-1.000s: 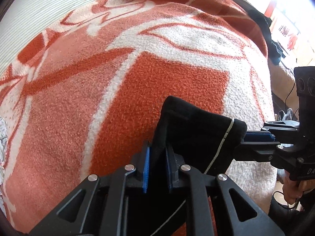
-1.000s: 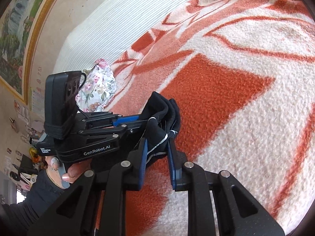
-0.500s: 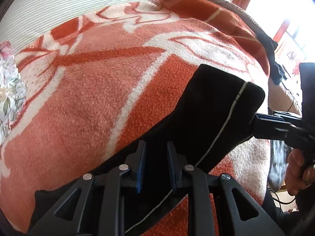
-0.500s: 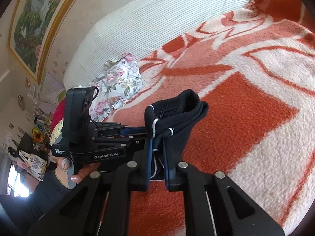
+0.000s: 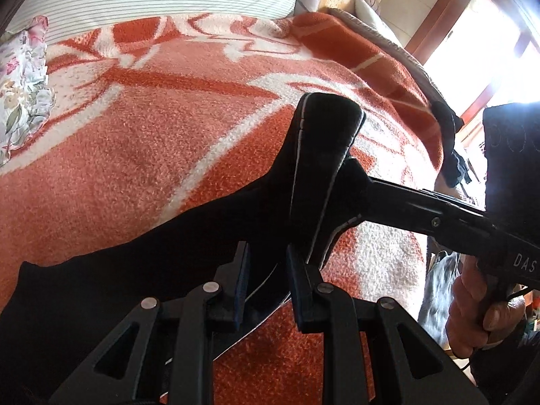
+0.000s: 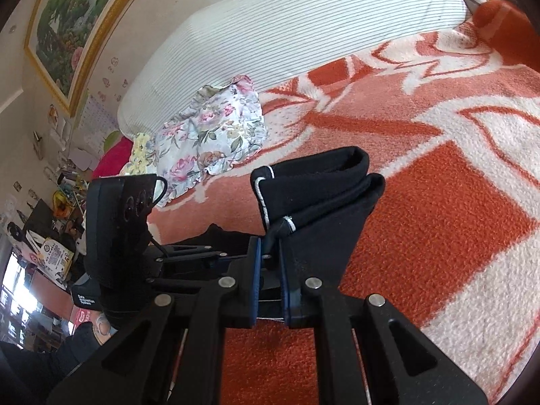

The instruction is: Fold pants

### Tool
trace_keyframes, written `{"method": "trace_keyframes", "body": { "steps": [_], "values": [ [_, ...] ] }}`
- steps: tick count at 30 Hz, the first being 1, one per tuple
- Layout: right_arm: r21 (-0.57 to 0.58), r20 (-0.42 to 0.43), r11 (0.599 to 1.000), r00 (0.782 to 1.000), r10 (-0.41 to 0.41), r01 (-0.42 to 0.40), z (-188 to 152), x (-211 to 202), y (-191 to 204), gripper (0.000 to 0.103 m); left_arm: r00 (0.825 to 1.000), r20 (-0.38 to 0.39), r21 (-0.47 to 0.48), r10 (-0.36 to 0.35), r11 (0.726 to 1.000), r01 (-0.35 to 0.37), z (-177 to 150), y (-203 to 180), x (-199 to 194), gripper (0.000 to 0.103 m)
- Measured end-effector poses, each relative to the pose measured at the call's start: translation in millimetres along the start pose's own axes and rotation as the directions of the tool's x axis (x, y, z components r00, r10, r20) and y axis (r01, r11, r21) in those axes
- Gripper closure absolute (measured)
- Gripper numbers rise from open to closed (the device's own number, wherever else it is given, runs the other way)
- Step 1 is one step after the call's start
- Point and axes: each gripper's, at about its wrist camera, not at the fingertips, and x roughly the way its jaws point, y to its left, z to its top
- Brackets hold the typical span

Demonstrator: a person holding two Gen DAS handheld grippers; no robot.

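Two grippers, left (image 5: 266,266) and right (image 6: 269,270), pinch black, white-piped pants (image 5: 320,155) above the fuzzy orange blanket (image 5: 152,135).

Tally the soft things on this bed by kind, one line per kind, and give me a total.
Black pants, pinched by both the left gripper and the right gripper: 1
Orange and white blanket: 1
Floral pillow: 1
White striped bolster: 1
Total: 4
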Motion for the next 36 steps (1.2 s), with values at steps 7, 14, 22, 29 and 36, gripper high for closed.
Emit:
{"method": "trace_keyframes", "body": {
  "steps": [7,14,22,29,36],
  "values": [
    [0.333,0.026,0.942,0.999,0.025,-0.032,-24,-19,-86,0.088,0.999,-0.04,0.072,-0.018,0.997,0.021,9,-28,21,0.079],
    [0.504,0.016,0.863,0.999,0.043,-0.045,-40,-24,-135,0.041,0.998,-0.065,0.158,0.019,0.987,-0.009,3,-59,41,0.076],
    [0.493,-0.006,0.87,0.999,0.04,-0.031,-31,-19,-139,0.039,0.993,-0.108,0.183,0.054,0.983,-0.034,-11,-65,50,0.073],
    [0.47,-0.043,0.882,0.998,0.056,-0.029,-32,-7,-136,0.042,0.988,-0.045,0.151,0.151,0.978,-0.142,6,-39,28,0.061],
    [0.439,-0.034,0.898,0.998,0.06,-0.039,-32,-5,-122,0.072,0.992,-0.104,0.035,0.072,0.997,-0.068,-16,-15,44,0.061]
  ]
}}
